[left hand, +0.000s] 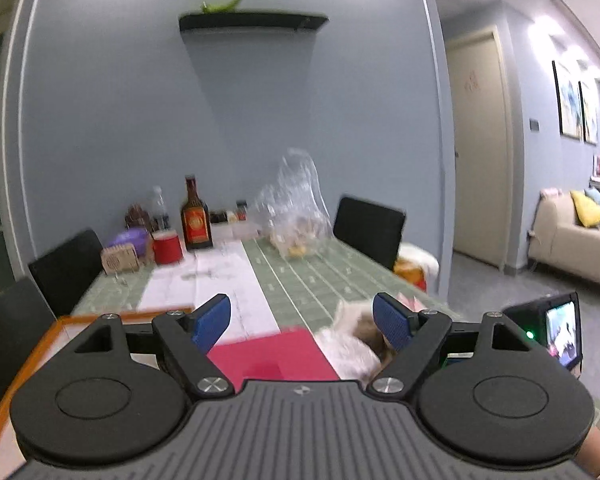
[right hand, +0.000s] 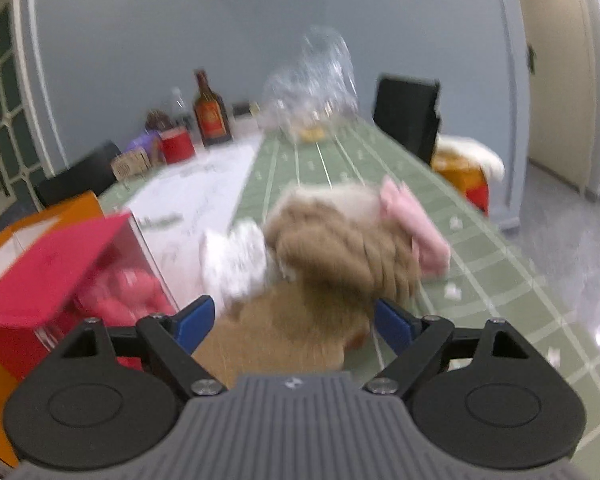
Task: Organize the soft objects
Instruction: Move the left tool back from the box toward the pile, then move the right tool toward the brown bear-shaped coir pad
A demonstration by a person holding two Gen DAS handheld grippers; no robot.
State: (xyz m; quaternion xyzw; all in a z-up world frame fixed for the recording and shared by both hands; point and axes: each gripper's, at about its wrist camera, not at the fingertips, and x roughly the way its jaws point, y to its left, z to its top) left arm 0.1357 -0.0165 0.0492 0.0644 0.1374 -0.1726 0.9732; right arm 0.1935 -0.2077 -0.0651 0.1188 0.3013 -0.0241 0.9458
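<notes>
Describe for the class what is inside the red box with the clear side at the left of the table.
Through the clear side of the red box, pink soft shapes show, too blurred to identify. The red lid hides the rest of the inside.

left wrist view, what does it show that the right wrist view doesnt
Only the left wrist view: a wall shelf, a sofa, and a small lit screen past the table's edge. Only the right wrist view: the plush toy whole, with its pink bow, and pink plush inside the red box. Both: the green tablecloth, brown bottle, red cup, clear bag, open grippers.
</notes>
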